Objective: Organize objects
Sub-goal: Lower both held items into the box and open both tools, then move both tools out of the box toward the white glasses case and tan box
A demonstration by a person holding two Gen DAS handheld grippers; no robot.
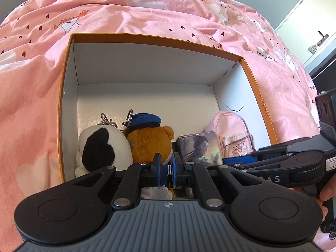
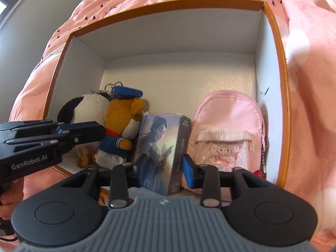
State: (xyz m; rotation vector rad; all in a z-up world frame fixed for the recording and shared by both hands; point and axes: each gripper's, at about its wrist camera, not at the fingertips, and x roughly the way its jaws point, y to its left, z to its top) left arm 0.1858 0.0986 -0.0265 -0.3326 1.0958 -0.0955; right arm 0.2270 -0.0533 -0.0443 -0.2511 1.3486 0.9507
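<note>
An orange-rimmed white box (image 1: pixel 159 40) (image 2: pixel 168 3) lies on pink bedding. Along its near side stand a black-and-white plush (image 1: pixel 100 147) (image 2: pixel 84 107), a brown bear plush (image 1: pixel 151 140) (image 2: pixel 124 121) in a blue cap, a portrait card box (image 1: pixel 197 147) (image 2: pixel 159 138) and a small pink backpack (image 1: pixel 231 130) (image 2: pixel 229 126). My left gripper (image 1: pixel 166 163) (image 2: pixel 104 131) is shut, its tips against the bear's chest; whether it pinches fabric I cannot tell. My right gripper (image 2: pixel 164 163) (image 1: pixel 223 162) is shut on the card box, one pad on each side.
Rumpled pink bedding (image 1: pixel 147 14) with small hearts surrounds the box. The box's far half shows bare white floor (image 2: pixel 178 79). A white cupboard (image 1: pixel 304 27) stands at the far right. A person's hand (image 1: pixel 327 191) holds the right gripper.
</note>
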